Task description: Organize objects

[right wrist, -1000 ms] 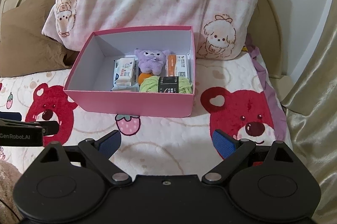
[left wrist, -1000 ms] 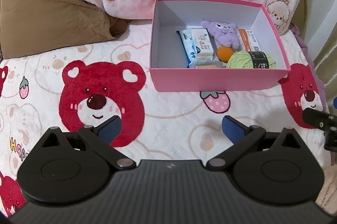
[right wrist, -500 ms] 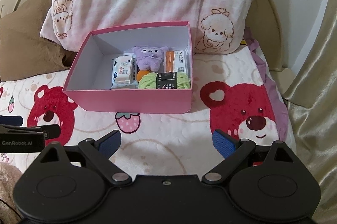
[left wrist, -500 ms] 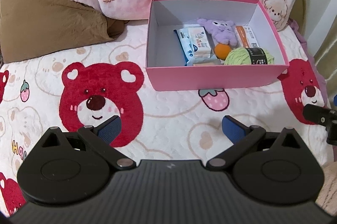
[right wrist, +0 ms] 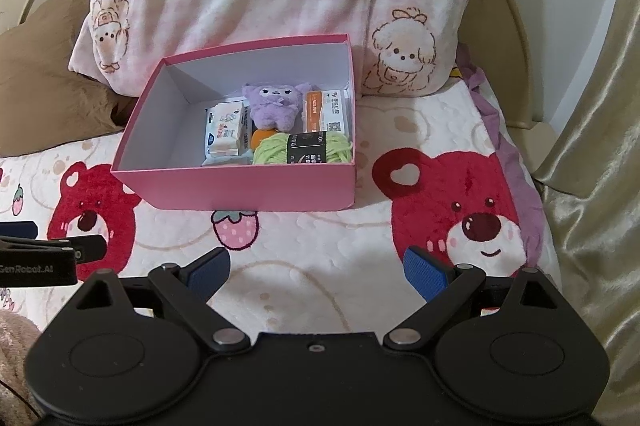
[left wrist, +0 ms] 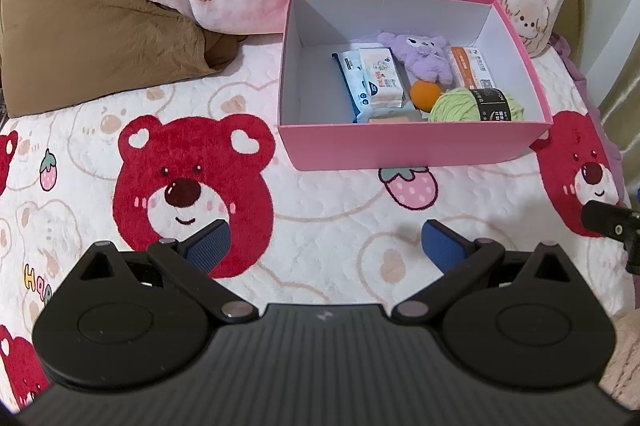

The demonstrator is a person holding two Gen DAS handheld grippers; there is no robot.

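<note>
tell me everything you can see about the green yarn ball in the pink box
The green yarn ball is a pale lime skein of soft wound strands, wrapped round its middle by a black paper band with white print. It lies on its side in the near right corner of the pink box, against the front wall. The orange ball sits beside it and the purple plush lies just behind. Neither gripper touches it.

left tongs (left wrist: 326, 246) spread, empty | pink box (left wrist: 408, 149) ahead, holding green yarn (left wrist: 476, 105)

Open pink box (right wrist: 248, 188) with toys and packets, on bedspread (right wrist: 320, 250)
</note>
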